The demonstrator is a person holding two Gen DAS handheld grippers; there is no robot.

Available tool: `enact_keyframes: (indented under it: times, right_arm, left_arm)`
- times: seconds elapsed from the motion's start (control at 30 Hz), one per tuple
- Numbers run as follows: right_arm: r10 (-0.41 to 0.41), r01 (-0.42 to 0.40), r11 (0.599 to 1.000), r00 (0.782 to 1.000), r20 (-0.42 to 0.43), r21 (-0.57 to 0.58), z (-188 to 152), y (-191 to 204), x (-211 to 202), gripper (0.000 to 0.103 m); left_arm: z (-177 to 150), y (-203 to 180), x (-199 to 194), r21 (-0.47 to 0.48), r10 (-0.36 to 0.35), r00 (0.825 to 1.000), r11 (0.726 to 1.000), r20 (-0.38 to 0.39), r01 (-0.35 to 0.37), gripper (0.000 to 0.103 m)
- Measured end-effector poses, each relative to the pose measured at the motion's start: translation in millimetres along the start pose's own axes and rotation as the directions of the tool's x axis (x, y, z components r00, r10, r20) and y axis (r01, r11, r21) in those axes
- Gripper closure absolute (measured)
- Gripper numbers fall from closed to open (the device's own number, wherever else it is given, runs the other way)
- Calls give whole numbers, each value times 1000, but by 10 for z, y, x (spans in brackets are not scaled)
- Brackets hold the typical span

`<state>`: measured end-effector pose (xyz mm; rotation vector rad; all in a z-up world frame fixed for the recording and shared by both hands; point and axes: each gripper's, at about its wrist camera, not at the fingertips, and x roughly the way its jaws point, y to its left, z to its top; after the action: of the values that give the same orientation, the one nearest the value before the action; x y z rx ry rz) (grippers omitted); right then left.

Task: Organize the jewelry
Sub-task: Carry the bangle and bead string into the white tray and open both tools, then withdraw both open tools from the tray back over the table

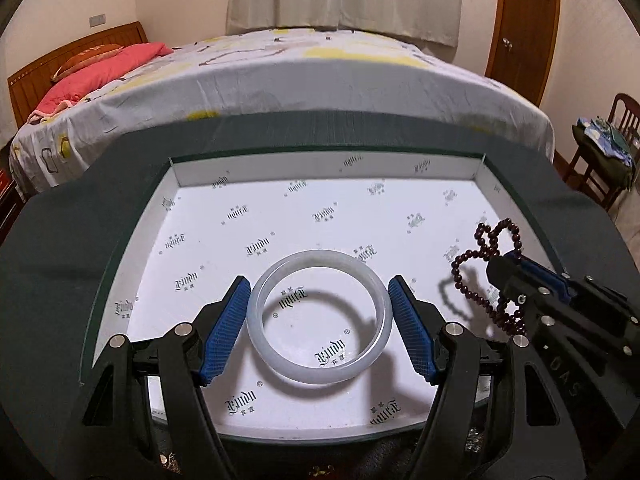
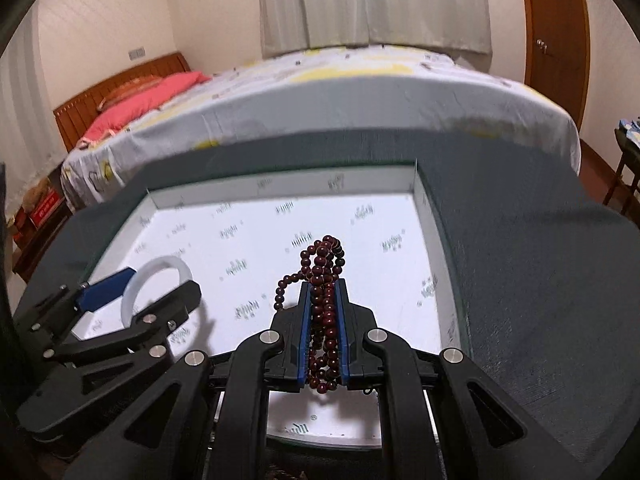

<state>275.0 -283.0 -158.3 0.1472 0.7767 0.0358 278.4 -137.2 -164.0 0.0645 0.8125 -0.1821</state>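
box [image 1: 192,178]: in front of me, on a cloth-covered surface [image 1: 60,248], open side up
bangle [image 1: 318,320]: between my left gripper [image 1: 318,326] pads, over the box floor
bead string [image 2: 326,312]: clamped in my right gripper [image 2: 325,332], loops sticking out ahead
right gripper: to the right of left gripper, both over the box
bed [image 1: 280,76]: behind the box
chair [image 1: 608,152]: far right

We see a milky white bangle [image 1: 318,316] lying level over the white box [image 1: 132,216]; dark red beads [image 2: 326,312], bunched in loops, hang further right.
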Motion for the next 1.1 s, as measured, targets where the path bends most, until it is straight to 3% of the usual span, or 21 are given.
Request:
enact_keyframes:
  times: [0.37, 0.43, 0.57, 0.8, 1.1]
  right_arm:
    - [-15, 15, 1000, 998, -58, 5, -19, -24, 73, 89]
    - [-20, 20, 1000, 998, -57, 6, -21, -16, 62, 67]
    - [-22, 22, 1000, 999, -40, 0, -24, -21, 18, 63]
    - [-23, 23, 999, 1000, -3, 25, -7, -63, -109, 49]
    - [-13, 13, 1000, 1000, 23, 16, 8, 14, -215, 48]
  left_arm:
    - [-42, 9, 144, 1, -14, 997, 1000, -75, 14, 33]
    - [-40, 13, 138, 2, -16, 997, 1000, -71, 16, 33]
    - [-18, 23, 88, 11, 3, 999, 1000, -41, -2, 32]
    - [-24, 134, -40, -28, -10, 1000, 1000, -4, 10, 23]
    - [-31, 181, -149, -38, -2, 1000, 999, 23, 3, 18]
